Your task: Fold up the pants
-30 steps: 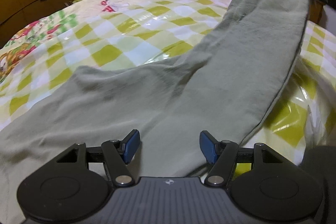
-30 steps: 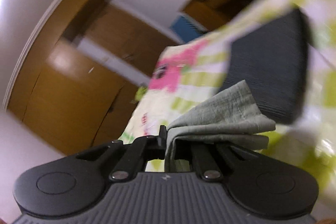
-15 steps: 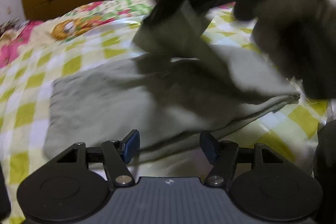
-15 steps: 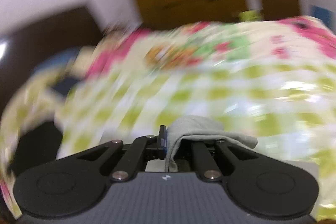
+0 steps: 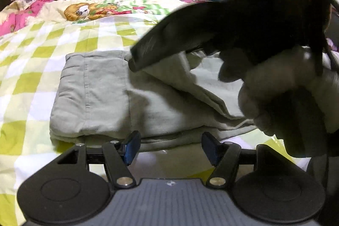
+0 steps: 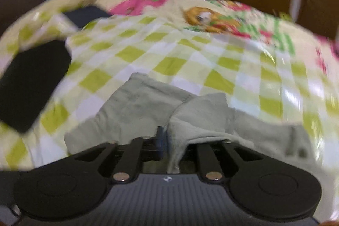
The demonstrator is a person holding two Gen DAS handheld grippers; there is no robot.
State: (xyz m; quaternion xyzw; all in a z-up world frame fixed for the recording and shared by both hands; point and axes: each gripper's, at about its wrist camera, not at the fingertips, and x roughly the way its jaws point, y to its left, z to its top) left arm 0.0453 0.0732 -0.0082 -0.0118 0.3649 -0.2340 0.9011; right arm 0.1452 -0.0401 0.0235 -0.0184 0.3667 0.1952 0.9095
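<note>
Right wrist view: right gripper [image 6: 169, 141] is opening, releasing the pants [image 6: 203, 115] hem onto the folded stack; left gripper [image 5: 170, 148] is waiting wide, empty.

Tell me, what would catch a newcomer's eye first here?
Probably the grey-green pants lying half folded on a bed with a bright yellow-green checked quilt. Next, the right gripper, its jaws opening with a fold of the cloth between them, while the left gripper hovers open, empty, near the pants' edge.

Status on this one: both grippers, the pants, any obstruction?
Left gripper open, empty. Right gripper opening, pants hem between its jaws. Pants folded on bed. Nothing in the way.
</note>
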